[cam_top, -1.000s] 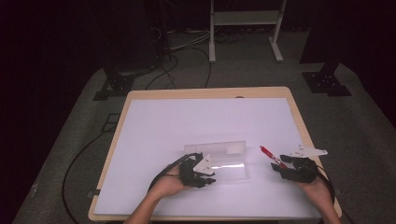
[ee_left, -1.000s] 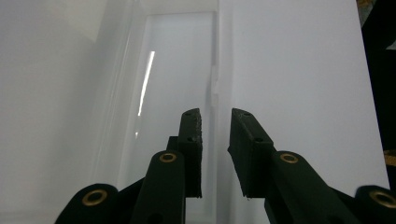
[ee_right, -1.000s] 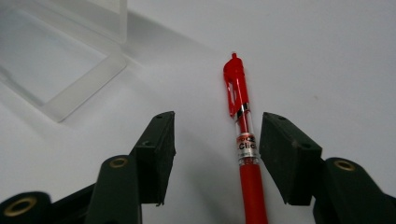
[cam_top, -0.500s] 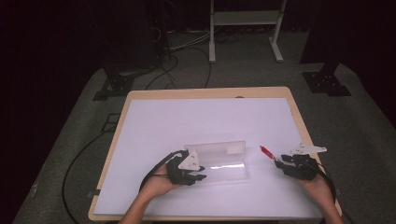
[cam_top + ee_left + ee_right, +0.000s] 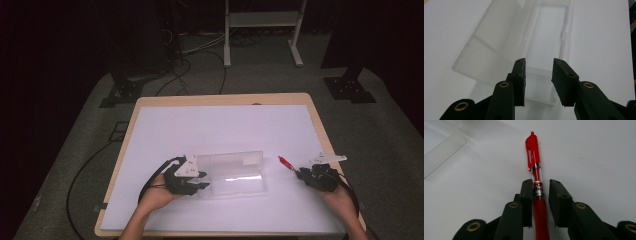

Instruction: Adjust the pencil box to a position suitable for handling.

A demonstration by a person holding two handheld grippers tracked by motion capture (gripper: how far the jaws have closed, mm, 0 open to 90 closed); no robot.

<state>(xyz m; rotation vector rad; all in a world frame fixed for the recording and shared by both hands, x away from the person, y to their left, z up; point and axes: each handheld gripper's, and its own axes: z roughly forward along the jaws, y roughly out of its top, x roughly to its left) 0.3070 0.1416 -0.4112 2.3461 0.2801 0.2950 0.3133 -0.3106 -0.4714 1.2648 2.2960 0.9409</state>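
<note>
A clear plastic box (image 5: pixel 232 173) lies open on the white counter (image 5: pixel 220 125), toward the near edge and a little left of the middle, its lid folded back flat beside the tray. In the left tool view the box (image 5: pixel 524 42) stretches away from the camera, tray and lid side by side. The left tool (image 5: pixel 196 180) sits at the box's left end, held in the person's left hand (image 5: pixel 160 192); its jaws stand apart with the near end wall of the tray between them, not pressed against either pad (image 5: pixel 520 75). To the right of the box, apart from it, a red pen (image 5: pixel 287 163) lies on the counter, its clip end pointing toward the box. The right tool (image 5: pixel 305 174), in the person's right hand (image 5: pixel 337 197), is around the pen's barrel (image 5: pixel 537 187): the left pad touches it, the right pad leaves a narrow gap, so the jaws are partly open and not clamped. Beyond the counter, grey carpet (image 5: pixel 280 75) carries cables and the legs of a white stand (image 5: pixel 260 20).
</note>
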